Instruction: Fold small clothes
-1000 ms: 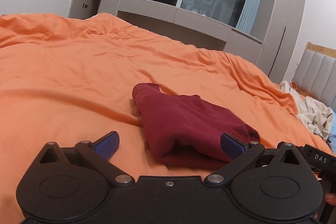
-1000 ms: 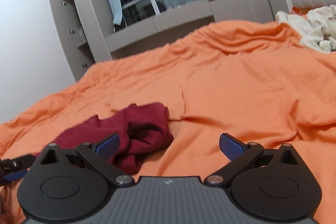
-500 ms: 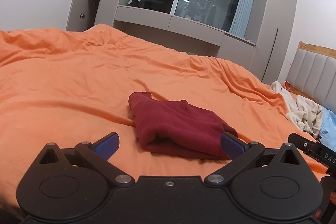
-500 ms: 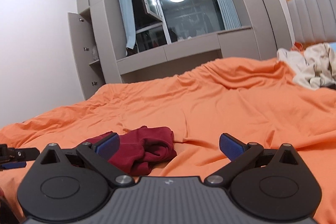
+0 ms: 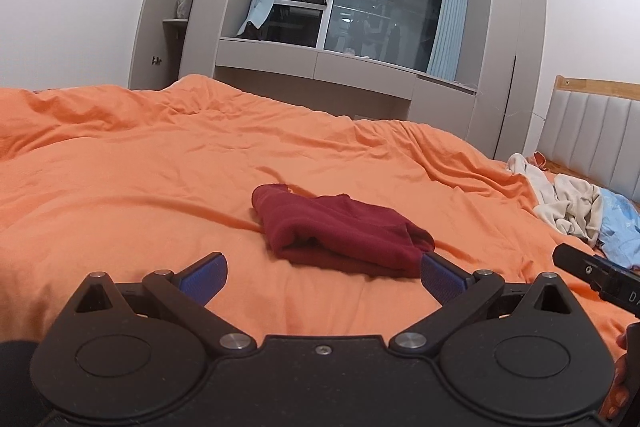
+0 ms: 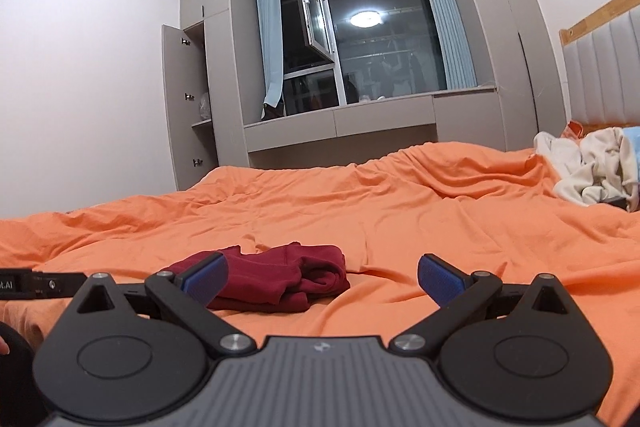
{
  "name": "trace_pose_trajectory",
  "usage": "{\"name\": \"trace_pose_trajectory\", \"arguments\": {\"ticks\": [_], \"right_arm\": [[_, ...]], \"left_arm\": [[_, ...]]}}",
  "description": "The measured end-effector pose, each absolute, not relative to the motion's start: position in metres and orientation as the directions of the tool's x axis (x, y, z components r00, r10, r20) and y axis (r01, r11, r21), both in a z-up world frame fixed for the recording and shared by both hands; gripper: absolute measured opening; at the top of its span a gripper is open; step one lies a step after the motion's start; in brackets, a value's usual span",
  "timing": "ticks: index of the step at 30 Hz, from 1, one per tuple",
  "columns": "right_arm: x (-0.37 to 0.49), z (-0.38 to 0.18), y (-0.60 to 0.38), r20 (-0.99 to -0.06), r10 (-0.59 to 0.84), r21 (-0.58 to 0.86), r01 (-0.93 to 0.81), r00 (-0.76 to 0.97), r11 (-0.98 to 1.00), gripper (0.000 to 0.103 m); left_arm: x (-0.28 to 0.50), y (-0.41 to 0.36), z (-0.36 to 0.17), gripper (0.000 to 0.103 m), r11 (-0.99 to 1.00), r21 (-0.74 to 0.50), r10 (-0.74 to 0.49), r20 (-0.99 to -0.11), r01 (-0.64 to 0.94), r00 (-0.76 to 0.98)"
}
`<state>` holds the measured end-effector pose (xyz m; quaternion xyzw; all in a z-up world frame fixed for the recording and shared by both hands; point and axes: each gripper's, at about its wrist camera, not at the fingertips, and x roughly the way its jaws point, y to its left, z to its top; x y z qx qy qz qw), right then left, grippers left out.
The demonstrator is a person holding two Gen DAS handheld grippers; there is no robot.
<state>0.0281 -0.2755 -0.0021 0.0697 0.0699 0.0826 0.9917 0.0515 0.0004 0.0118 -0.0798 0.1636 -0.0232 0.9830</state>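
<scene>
A small dark red garment (image 5: 340, 233) lies folded into a compact bundle on the orange bedcover (image 5: 140, 187). In the left wrist view it sits just beyond my left gripper (image 5: 322, 277), which is open with nothing between its blue pads. The right wrist view shows the same red bundle (image 6: 280, 277) ahead and to the left of my right gripper (image 6: 322, 277), also open and holding nothing. Both grippers hover back from the garment, apart from it. The right gripper's black body (image 5: 596, 277) shows at the left view's right edge.
A heap of cream and light blue clothes (image 5: 576, 211) lies at the bed's right side near the padded headboard (image 5: 592, 135); the same heap (image 6: 592, 171) shows in the right view. Grey cabinets (image 6: 188, 107) and a window (image 6: 372, 43) line the far wall.
Both grippers have pulled back and tilted up away from the red garment, which now lies farther off. The garment itself has not moved, and both stay open.
</scene>
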Motion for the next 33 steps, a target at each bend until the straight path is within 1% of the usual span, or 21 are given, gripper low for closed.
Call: {"name": "trace_pose_trajectory", "arguments": {"ticks": [4,11,18,22,33], "right_arm": [[0.015,-0.004,-0.273,-0.121,0.170,0.140,-0.153,0.978,0.978,0.103],[-0.002,-0.015,-0.268,-0.157,0.149,0.103,-0.134,0.976,0.986,0.103],[-0.007,-0.028,-0.264,-0.207,0.142,0.090,-0.125,0.968,0.988,0.103],[-0.012,-0.029,-0.260,-0.199,0.144,0.063,-0.134,0.969,0.989,0.103],[-0.012,-0.029,-0.262,-0.192,0.142,0.065,-0.132,0.971,0.989,0.103]], "left_arm": [[0.034,0.000,0.007,0.102,0.993,-0.122,-0.046,-0.332,0.005,0.942],[0.014,0.002,-0.003,0.102,0.995,-0.098,-0.022,-0.331,-0.011,0.943],[0.004,0.003,-0.020,0.102,0.996,-0.084,-0.024,-0.357,-0.006,0.934],[0.001,0.005,-0.022,0.102,0.996,-0.093,-0.021,-0.349,-0.012,0.937],[-0.001,0.001,-0.020,0.102,0.997,-0.078,-0.010,-0.329,-0.016,0.944]]}}
